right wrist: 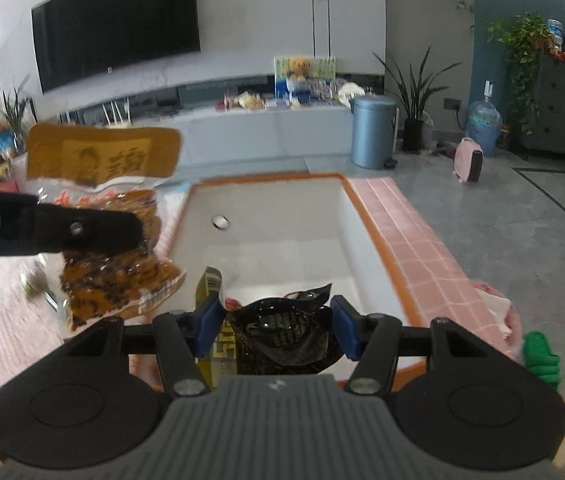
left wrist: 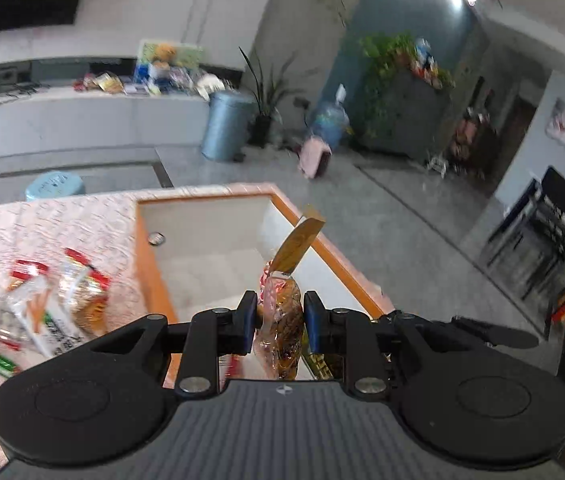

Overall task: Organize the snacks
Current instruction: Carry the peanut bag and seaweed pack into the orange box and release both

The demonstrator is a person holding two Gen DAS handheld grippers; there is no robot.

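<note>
Snack packets fill both my tongs: the left gripper clamps a clear packet of brown snacks by its edge, the right gripper pinches a black packet. Just ahead of both lies the orange-rimmed white bin. Left of my left tongs, more wrapped snacks lie on the pink tablecloth.

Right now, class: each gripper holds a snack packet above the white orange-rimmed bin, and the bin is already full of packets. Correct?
Not quite. The white orange-rimmed bin is empty, as the right wrist view shows. Each gripper does hold a packet above it.
</note>
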